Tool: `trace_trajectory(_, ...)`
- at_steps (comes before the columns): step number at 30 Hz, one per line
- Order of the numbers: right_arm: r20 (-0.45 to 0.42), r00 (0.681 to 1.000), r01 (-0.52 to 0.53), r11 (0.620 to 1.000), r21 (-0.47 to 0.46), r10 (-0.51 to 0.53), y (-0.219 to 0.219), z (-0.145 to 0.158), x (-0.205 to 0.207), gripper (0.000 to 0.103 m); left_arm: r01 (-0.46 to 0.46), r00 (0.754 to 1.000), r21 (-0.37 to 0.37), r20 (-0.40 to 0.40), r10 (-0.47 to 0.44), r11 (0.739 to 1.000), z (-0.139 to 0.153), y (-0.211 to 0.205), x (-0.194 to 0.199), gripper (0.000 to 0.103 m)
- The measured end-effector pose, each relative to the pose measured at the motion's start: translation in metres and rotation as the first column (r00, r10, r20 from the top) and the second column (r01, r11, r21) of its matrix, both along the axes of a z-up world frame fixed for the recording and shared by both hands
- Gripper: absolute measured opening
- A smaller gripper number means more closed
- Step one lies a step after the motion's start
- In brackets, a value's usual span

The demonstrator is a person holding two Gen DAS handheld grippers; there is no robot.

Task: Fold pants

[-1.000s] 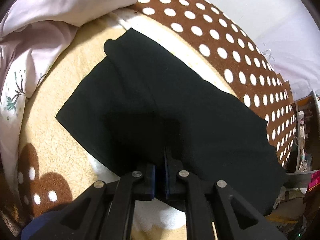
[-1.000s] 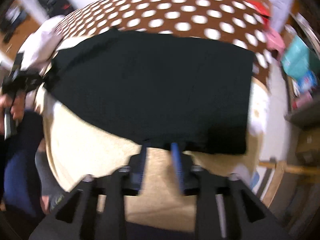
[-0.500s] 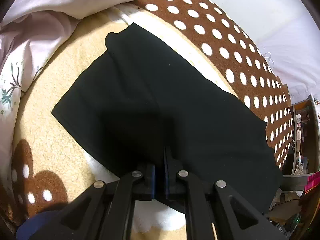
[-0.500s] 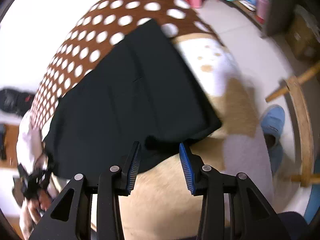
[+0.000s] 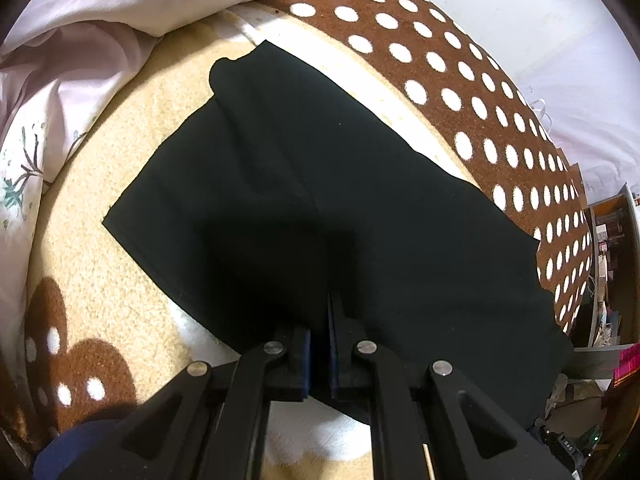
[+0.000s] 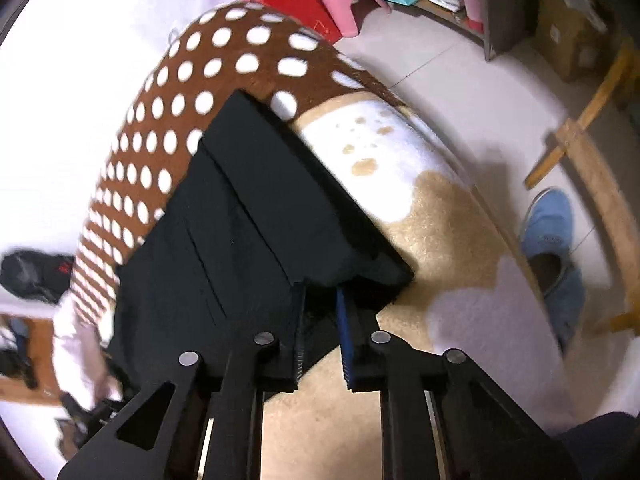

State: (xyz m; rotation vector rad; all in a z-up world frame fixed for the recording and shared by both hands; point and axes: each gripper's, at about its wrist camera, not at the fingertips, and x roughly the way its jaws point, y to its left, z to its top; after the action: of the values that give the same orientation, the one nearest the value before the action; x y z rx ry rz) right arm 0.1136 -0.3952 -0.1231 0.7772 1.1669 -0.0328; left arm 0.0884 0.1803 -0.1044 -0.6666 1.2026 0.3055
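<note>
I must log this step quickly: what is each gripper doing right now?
Left gripper: closed, pinching the near edge of the black pants.
Right gripper: fingers apart around the pants corner, not clamped yet.

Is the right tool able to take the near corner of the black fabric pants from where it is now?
Probably yes. The right tool is open, and the corner of the black fabric pants already lies between its blue pads. Nothing covers that corner on the fleece blanket.
</note>
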Motion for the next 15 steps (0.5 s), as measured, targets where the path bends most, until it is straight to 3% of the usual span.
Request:
trace_trajectory(7, 0.069, 0.997, -0.022, 1.000, -0.008, 0.023, 0.001, 0.022, -0.010, 0.006, -0.003, 1.000, -0.002, 0.010, 0.003, 1.000, 0.008, 0.001, -0.002, 0.009)
trace_trajectory(12, 0.001, 1.000, -0.031, 0.998, -0.048, 0.031, 0.000, 0.013, -0.011, 0.006, 0.016, 1.000, 0.010, 0.001, -0.016, 1.000, 0.010, -0.001, -0.007, 0.009)
trace_trajectory(15, -0.066, 0.998, -0.015, 0.999, -0.051, 0.011, -0.002, -0.002, -0.007, 0.007, 0.032, 0.997, 0.022, -0.069, -0.030, 0.999, -0.003, -0.006, -0.005, 0.010)
